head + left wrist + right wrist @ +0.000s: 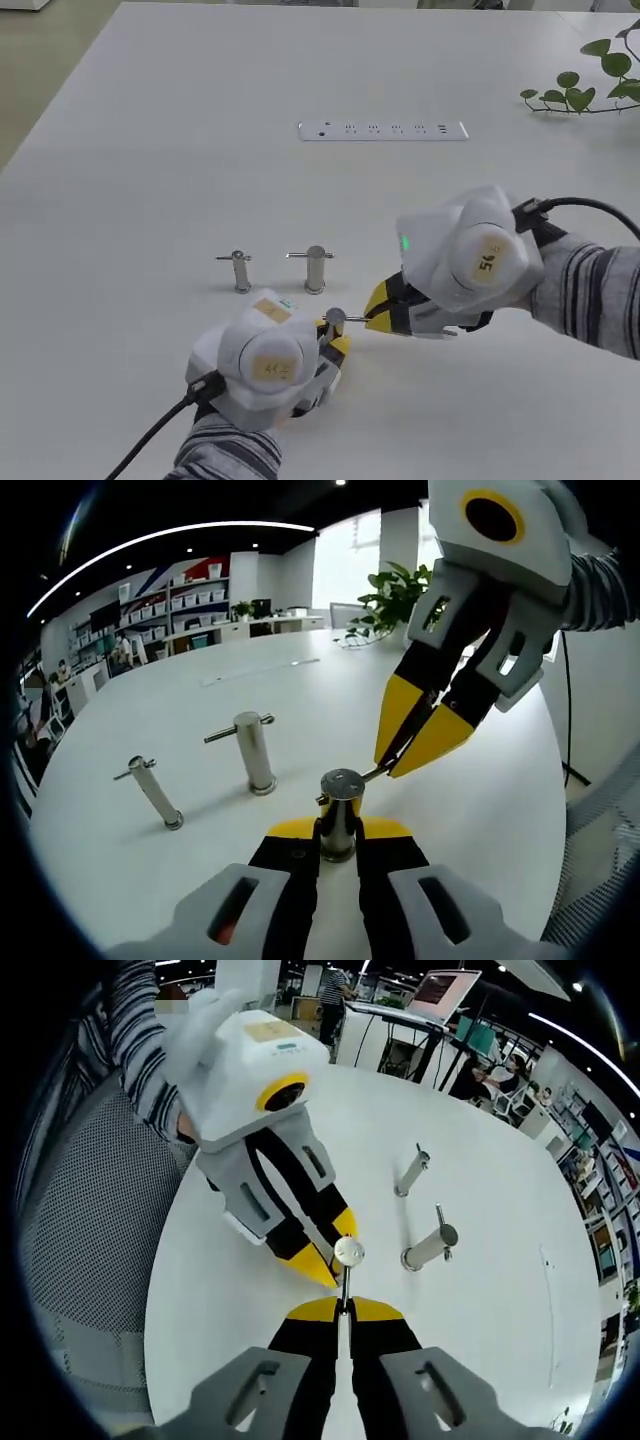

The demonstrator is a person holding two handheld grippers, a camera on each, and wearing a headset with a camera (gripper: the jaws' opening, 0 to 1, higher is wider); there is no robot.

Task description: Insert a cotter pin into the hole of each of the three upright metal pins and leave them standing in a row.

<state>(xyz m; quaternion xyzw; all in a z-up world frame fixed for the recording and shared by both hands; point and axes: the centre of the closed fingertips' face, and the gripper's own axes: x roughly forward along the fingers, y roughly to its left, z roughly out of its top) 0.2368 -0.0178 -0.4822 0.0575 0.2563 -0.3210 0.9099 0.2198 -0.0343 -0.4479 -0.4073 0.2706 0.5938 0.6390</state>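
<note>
held metal pin (pixel 340 810): upright at lower centre of the left gripper view, flat round head on top; lower centre in the head view, below the other two.
held cotter pin (pixel 375 772): thin, level, tip meeting the held metal pin just under its head; cannot tell whether it is in the hole.
left gripper (pixel 340 832): yellow-tipped jaws clamped on the held metal pin's shaft.
right gripper (pixel 343 1308): jaws pinched on the held cotter pin.
left standing pin (pixel 241 270), right standing pin (pixel 316 268): side by side, mid-frame, upright.
fitted cotter pins (pixel 296 256): one across each standing pin's top.
table (pixel 150 150): white.
power strip (pixel 383 130): upper centre, well apart.
plant (pixel 590 90): upper right corner.
</note>
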